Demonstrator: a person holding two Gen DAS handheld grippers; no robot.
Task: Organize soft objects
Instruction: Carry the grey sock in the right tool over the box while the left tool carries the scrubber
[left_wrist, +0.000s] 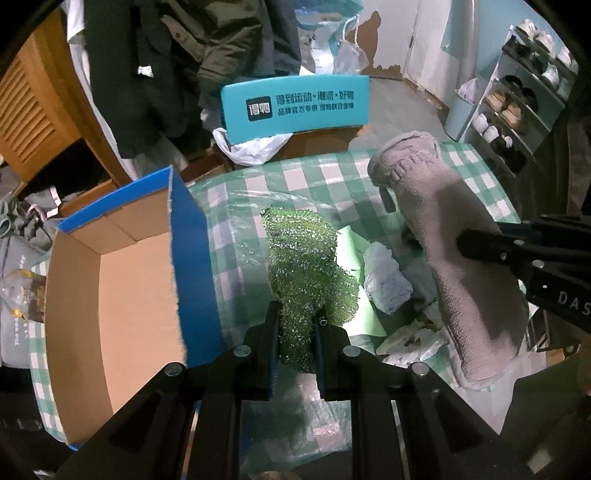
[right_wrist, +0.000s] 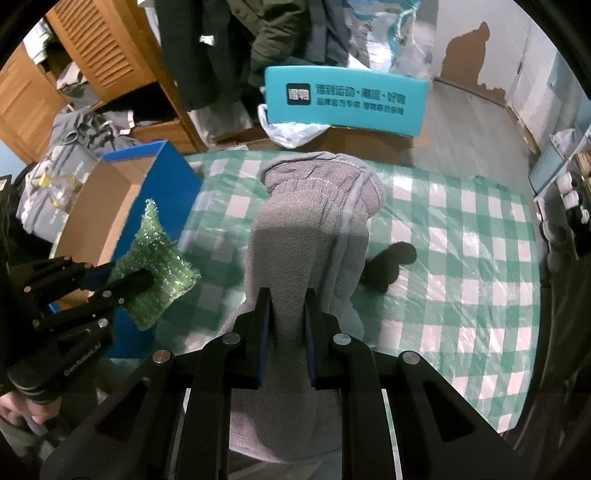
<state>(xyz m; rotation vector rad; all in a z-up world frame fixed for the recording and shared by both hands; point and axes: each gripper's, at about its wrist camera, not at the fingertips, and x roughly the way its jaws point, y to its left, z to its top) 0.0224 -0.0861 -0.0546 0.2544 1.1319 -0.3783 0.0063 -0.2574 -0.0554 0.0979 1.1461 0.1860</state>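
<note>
Left wrist view: the left gripper (left_wrist: 297, 325) is clamped on a piece of green bubble wrap (left_wrist: 310, 266), which hangs clear above the desk (left_wrist: 236, 206) with its checked cover. The open cardboard box (left_wrist: 122, 280) stands just beside this gripper, on its left, with the blue wall nearest the held piece. The right gripper (right_wrist: 286, 325) is clamped on a grey fleece garment (right_wrist: 314, 221), bunched into a long roll whose axis runs away from the fingers and sags toward the desk. In the right wrist view the box (right_wrist: 110, 199) lies well to the left, beyond the left gripper (right_wrist: 136, 282) and its load. The left hand is therefore judged the nearer to the box; a short move leftward should bring the bubble wrap over the opening. The garment would have to cross the left gripper's path to reach it. A dark object (right_wrist: 391, 266) and crumpled white material (left_wrist: 384, 277) remain on the desk.
</note>
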